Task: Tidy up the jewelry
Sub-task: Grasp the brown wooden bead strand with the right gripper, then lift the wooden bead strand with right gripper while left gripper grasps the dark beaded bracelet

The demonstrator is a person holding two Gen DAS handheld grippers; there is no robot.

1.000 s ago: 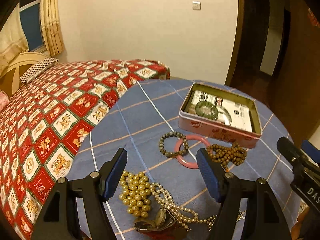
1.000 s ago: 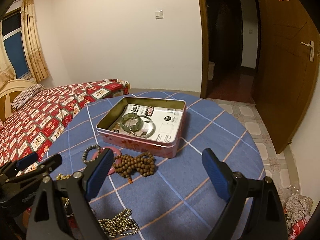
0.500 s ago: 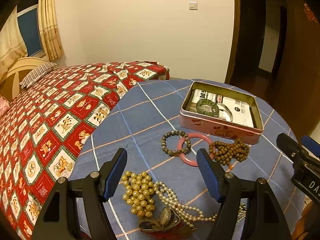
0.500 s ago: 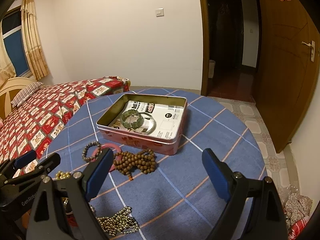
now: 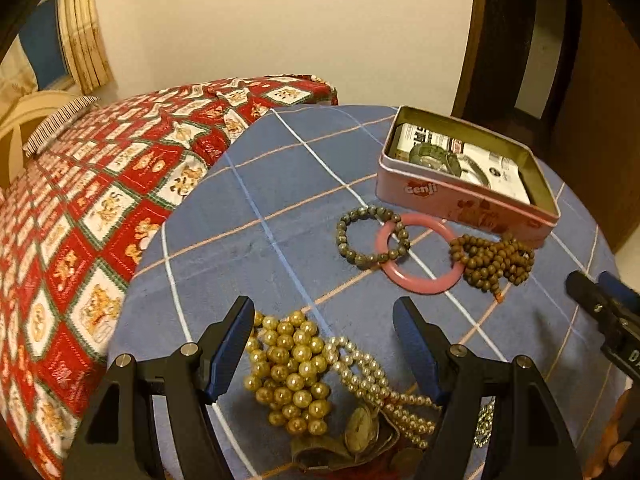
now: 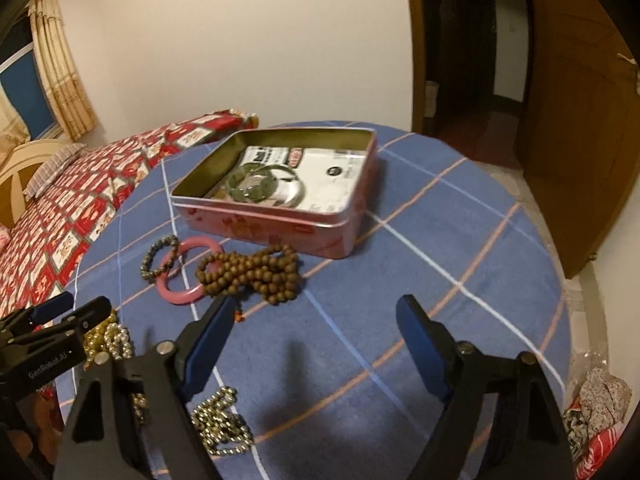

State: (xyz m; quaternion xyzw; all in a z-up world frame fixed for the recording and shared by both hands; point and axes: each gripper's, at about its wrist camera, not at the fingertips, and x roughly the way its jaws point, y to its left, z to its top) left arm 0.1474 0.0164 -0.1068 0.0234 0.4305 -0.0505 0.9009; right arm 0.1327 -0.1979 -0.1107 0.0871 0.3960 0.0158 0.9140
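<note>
My left gripper (image 5: 323, 312) hangs open just above a heap of gold beads (image 5: 288, 368) and a pearl strand (image 5: 368, 368); nothing sits between its pads. My right gripper (image 6: 316, 306) hovers over bare blue cloth, its jaws closing on nothing. Just beyond it lie brown wooden beads (image 6: 256, 272), a pink bangle (image 6: 180, 296) and a grey bead bracelet (image 6: 150, 264). Behind them stands an open pink tin (image 6: 272, 224) holding a green bangle (image 6: 248, 184). A fine gold chain (image 6: 220, 420) lies under the right gripper's left finger.
The round table (image 5: 260, 184) wears a blue checked cloth. A bed with a red patterned cover (image 5: 80, 220) presses against its left side. An open wooden door (image 6: 580, 140) and crumpled bags on the floor (image 6: 600, 400) are to the right.
Both grippers have sunk toward the table and tipped downward, so the jewelry looks nearer. The right gripper's fingers have drawn a little closer together.
</note>
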